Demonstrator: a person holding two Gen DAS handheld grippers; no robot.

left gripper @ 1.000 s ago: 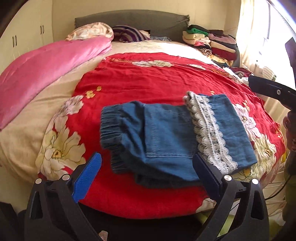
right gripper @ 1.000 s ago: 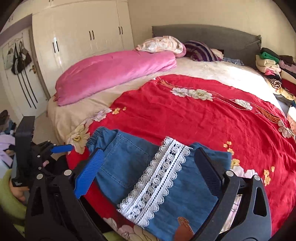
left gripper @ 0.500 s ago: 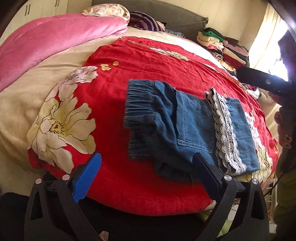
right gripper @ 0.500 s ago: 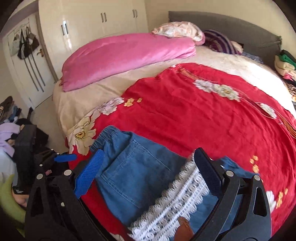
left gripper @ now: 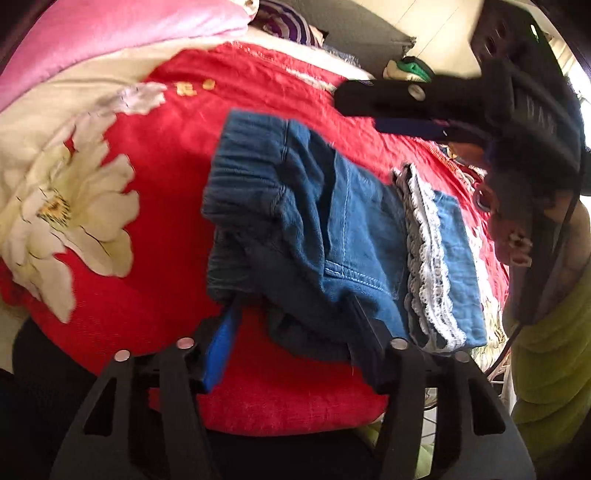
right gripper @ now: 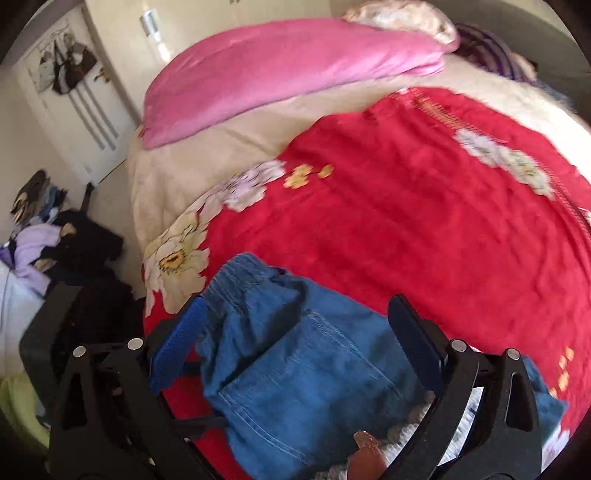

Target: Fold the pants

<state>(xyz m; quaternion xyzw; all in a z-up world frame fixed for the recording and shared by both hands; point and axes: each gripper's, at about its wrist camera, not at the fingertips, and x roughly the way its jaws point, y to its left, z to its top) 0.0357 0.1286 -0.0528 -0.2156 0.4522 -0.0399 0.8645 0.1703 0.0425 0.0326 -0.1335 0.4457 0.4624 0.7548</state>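
Left wrist view: bed point(left gripper: 92, 99) fills the frame, cream cover under a red blanket point(left gripper: 166, 155) with big white flowers. Pink duvet point(left gripper: 110, 33) bunched along the far left. Folded denim pants point(left gripper: 314, 229) lie on the blanket near the bed's near edge, elastic waistband to the left, white lace trim point(left gripper: 424, 258) running across the right part. Left tongs point(left gripper: 295, 328) low at the near edge of the pants, jaws spread wide, blue-padded finger just beside the waistband corner, dark finger over the denim; nothing gripped. Right tongs point(left gripper: 391, 110) hang above the far right of the pants, blurred; cannot tell their opening from here.

Right wrist view: same bed point(right gripper: 221, 147), pink duvet point(right gripper: 288, 70) far, red blanket point(right gripper: 424, 221) middle. Pants point(right gripper: 295, 369) directly under the right tongs point(right gripper: 299, 332), jaws wide on either side of the denim, not closed on it. Clothes heap point(right gripper: 40, 236) on the floor, far left.
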